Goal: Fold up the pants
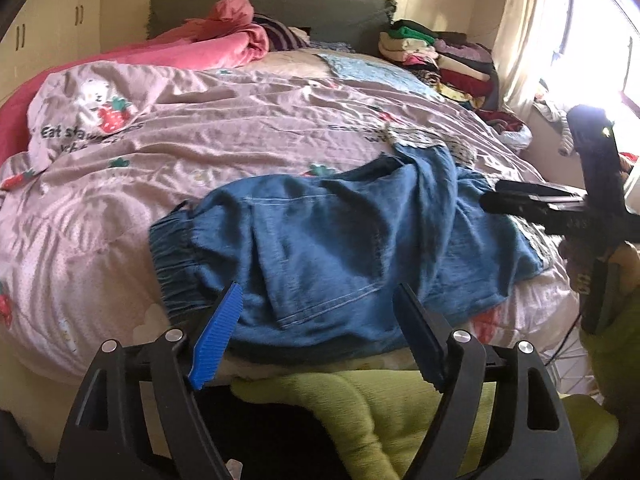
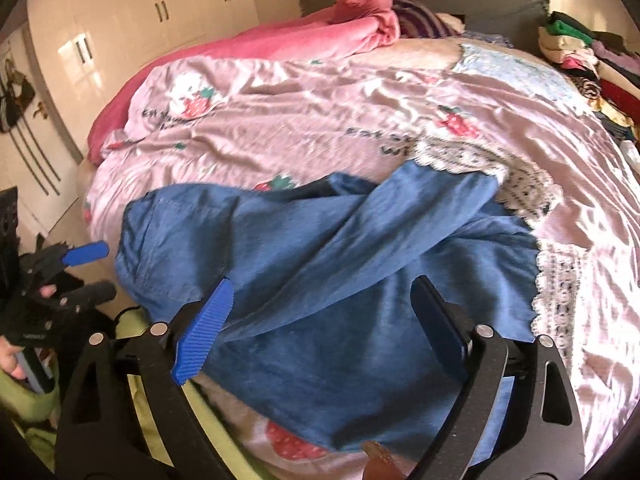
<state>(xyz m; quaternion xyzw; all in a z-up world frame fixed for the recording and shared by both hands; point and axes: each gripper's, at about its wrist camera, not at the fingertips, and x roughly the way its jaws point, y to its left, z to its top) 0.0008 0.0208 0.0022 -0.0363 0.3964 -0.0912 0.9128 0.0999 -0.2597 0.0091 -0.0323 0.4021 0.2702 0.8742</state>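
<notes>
Blue denim pants lie crumpled near the front edge of the bed, elastic waistband to the left, lace-trimmed cuffs to the right. One leg is draped across the other. My left gripper is open and empty, hovering just over the pants' near edge by the waistband. My right gripper is open and empty above the leg part. The right gripper also shows at the right edge of the left wrist view, the left gripper at the left edge of the right wrist view.
The bed carries a pink strawberry-print duvet, a rolled pink blanket at the head, and a pile of folded clothes at the far right. Green fabric lies below the bed's front edge. Wardrobes stand at left.
</notes>
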